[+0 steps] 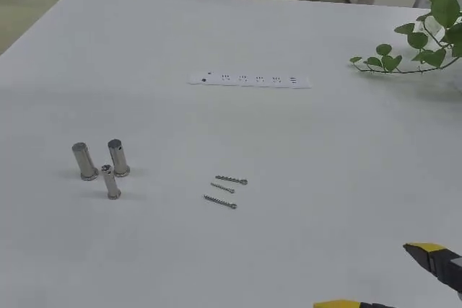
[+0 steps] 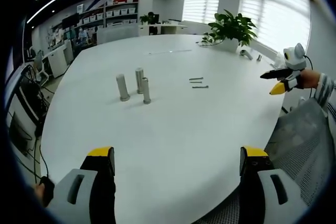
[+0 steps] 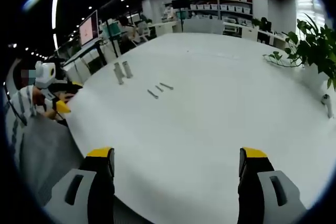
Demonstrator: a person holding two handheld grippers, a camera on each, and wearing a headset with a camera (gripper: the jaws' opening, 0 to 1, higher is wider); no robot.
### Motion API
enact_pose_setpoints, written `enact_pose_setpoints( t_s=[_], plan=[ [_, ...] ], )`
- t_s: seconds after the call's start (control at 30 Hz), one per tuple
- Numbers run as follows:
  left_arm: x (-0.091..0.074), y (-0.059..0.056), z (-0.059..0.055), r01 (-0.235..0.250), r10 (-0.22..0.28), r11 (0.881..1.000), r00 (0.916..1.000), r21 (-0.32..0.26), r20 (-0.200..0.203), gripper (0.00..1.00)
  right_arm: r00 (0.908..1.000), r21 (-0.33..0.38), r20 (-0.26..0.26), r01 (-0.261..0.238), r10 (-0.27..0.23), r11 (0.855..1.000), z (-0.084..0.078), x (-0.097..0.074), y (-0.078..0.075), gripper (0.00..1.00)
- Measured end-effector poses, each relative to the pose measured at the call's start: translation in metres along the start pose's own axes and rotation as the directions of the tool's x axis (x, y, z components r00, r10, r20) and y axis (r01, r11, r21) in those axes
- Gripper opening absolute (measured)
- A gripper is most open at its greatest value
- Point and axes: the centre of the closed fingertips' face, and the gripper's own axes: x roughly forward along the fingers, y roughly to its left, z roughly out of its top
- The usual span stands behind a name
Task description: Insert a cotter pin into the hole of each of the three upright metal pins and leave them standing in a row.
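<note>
White table (image 1: 325, 178), white power strip (image 1: 249, 80) lying flat, leafy green plant (image 1: 426, 34) at far right corner

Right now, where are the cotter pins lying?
In the head view, the three cotter pins lie loose on the white table, right of the upright metal pins and nearer than the power strip.
</note>
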Motion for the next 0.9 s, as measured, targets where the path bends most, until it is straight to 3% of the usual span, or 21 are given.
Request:
enact_pose_setpoints(
  t_s=[0.9],
  plan=[
    [0.0007, 0.0082, -0.0041, -0.002, 0.002, 1.000, 0.9999, -0.003, -0.013, 0.99, 0.9997, -0.013, -0.022, 0.009, -0.010, 1.000, -0.0003, -0.0003, 0.0034, 0.99]
  ],
)
